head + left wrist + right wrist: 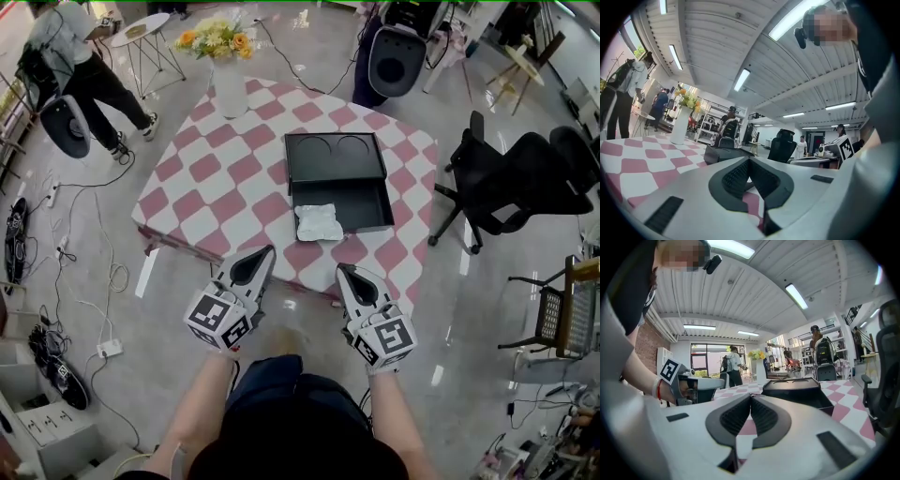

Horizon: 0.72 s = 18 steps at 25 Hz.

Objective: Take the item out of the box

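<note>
Two closed, empty grippers, left gripper [265, 253] and right gripper [344, 270], near a pink-checkered table [216, 178] bearing a black box [339, 178]; grey floor [469, 309].

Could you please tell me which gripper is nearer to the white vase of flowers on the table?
Left. The left gripper hangs at the near edge of the table, across it from the vase; the right gripper hangs beside it, farther to the right.
</note>
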Each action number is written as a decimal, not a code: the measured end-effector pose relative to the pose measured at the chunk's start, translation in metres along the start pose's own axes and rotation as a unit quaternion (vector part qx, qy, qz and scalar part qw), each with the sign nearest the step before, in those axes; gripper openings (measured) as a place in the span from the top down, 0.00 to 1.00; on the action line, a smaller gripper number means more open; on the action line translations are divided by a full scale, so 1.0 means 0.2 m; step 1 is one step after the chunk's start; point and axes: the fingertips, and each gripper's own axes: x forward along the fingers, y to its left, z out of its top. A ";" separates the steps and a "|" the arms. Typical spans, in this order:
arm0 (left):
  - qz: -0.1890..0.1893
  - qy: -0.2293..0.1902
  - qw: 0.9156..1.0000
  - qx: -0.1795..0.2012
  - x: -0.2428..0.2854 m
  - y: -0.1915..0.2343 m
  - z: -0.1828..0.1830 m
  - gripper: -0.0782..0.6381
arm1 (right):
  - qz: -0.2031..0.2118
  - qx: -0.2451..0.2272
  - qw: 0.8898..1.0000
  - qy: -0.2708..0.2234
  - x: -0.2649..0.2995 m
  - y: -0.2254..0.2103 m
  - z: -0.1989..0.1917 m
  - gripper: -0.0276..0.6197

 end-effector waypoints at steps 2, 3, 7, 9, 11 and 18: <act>-0.004 0.002 1.000 -0.001 0.02 0.01 -0.01 0.88 | -0.004 -0.003 1.000 -0.001 0.03 -0.02 0.00 0.95; -0.006 0.002 1.000 -0.002 0.03 0.02 -0.02 0.88 | -0.004 -0.004 1.000 -0.001 0.04 -0.02 0.00 0.95; -0.008 0.002 1.000 -0.009 0.06 0.03 -0.04 0.88 | 0.000 -0.026 1.000 0.009 0.09 -0.02 -0.01 0.95; -0.009 0.003 1.000 -0.011 0.08 0.02 -0.06 0.88 | 0.005 -0.033 0.999 0.014 0.11 -0.02 -0.02 0.95; -0.010 0.006 1.000 -0.011 0.09 0.02 -0.07 0.88 | 0.012 -0.038 0.999 0.019 0.13 -0.02 -0.02 0.95; 0.003 0.005 1.000 -0.020 0.13 0.04 -0.10 0.88 | 0.020 -0.105 0.993 0.045 0.19 -0.06 -0.04 0.95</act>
